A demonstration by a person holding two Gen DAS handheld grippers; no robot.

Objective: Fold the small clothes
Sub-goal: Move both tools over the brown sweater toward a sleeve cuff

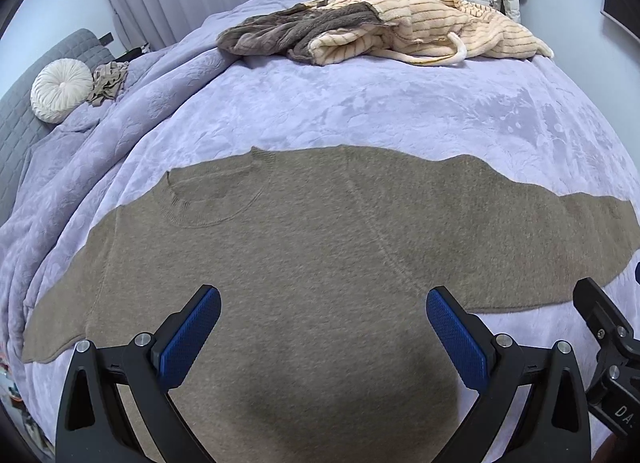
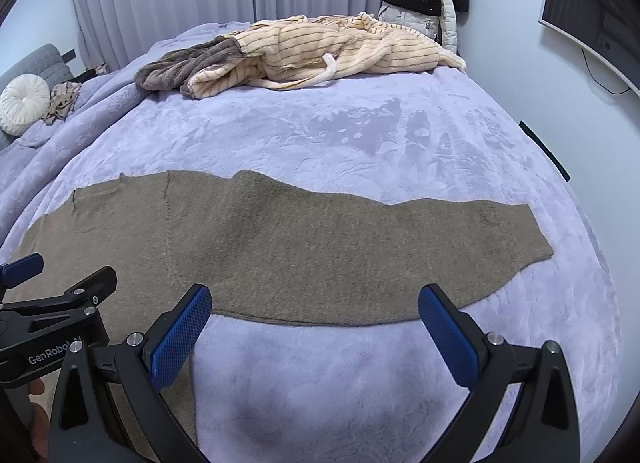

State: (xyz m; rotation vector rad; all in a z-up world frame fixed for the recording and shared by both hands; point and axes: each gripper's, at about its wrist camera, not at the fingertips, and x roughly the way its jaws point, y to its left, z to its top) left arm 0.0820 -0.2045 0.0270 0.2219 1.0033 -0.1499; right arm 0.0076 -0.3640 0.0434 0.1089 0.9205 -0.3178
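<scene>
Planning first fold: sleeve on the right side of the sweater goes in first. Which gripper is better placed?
Right. The right gripper hangs open just short of that sleeve, whose lower hem lies between its fingers. The left gripper, also open, sits over the brown sweater body, farther from the cuff.

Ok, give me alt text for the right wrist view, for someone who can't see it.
A taupe knit sweater lies flat on a lavender bedspread, one sleeve stretched out to the right. The open right tool hovers over the sleeve's near edge, holding nothing. Striped cream and grey clothes are heaped at the far side of the bed.
</scene>
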